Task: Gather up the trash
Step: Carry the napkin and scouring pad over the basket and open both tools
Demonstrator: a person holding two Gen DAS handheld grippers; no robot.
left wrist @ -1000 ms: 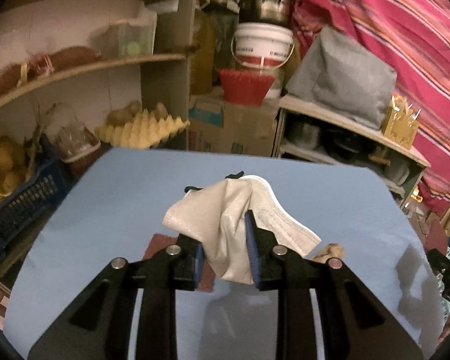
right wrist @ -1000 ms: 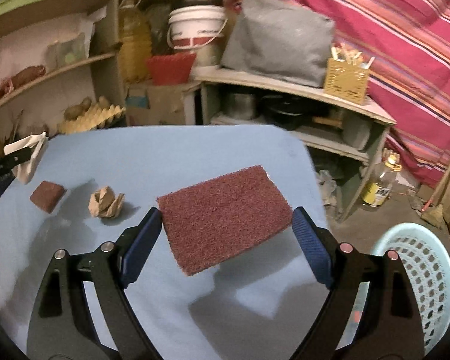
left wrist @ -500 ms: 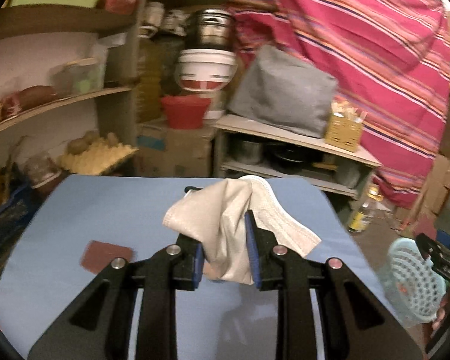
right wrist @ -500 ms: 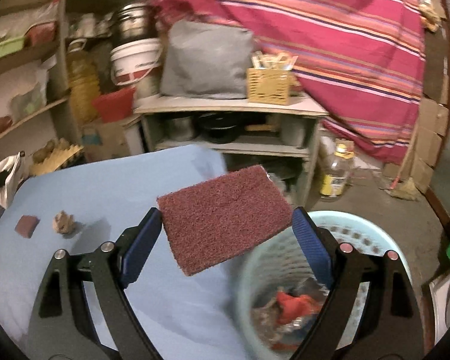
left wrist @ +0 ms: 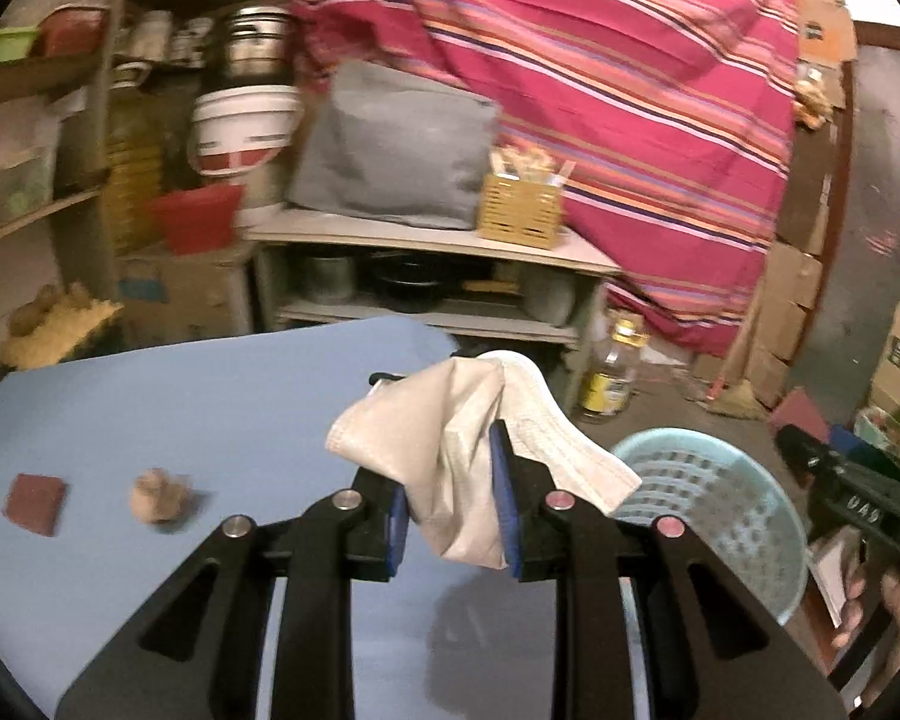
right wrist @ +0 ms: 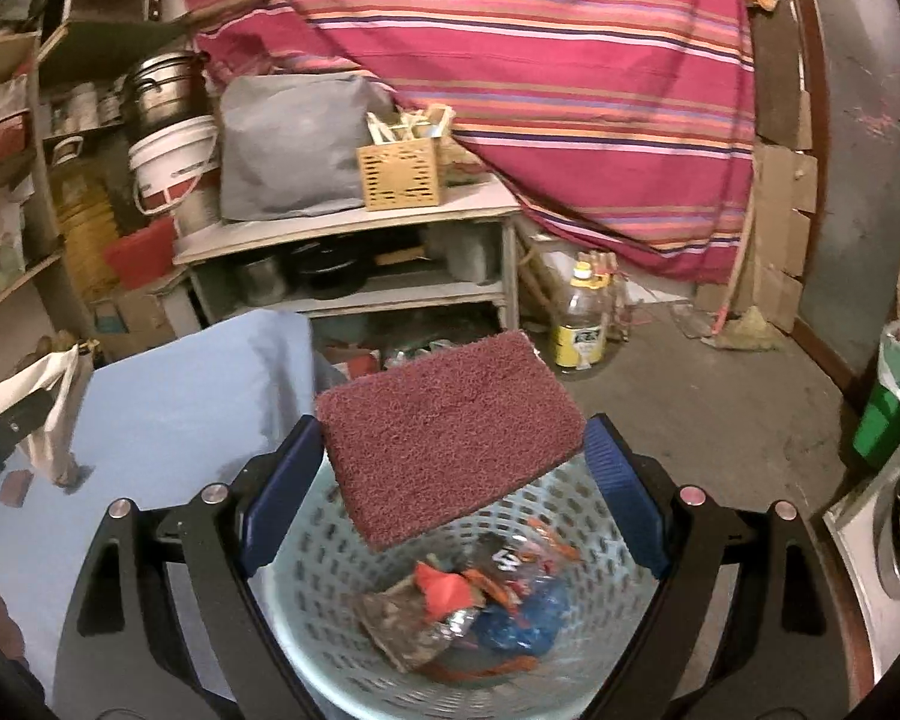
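Scouring pad (right wrist: 450, 429) pinched in right gripper (right wrist: 450, 480) above trash-filled basket (right wrist: 600, 648), left gripper (left wrist: 450, 507) pinching mask (left wrist: 456, 450)

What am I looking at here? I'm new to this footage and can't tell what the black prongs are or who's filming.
No robot: a person carries a two-finger hand-held gripper in each hand, each with a camera looking along its fingers. The left hand-held gripper is shut on a crumpled face mask over the blue table, where a small maroon pad piece and a crumpled paper wad lie. The right hand-held gripper clamps a maroon scouring pad above a pale blue laundry-style basket already holding trash.
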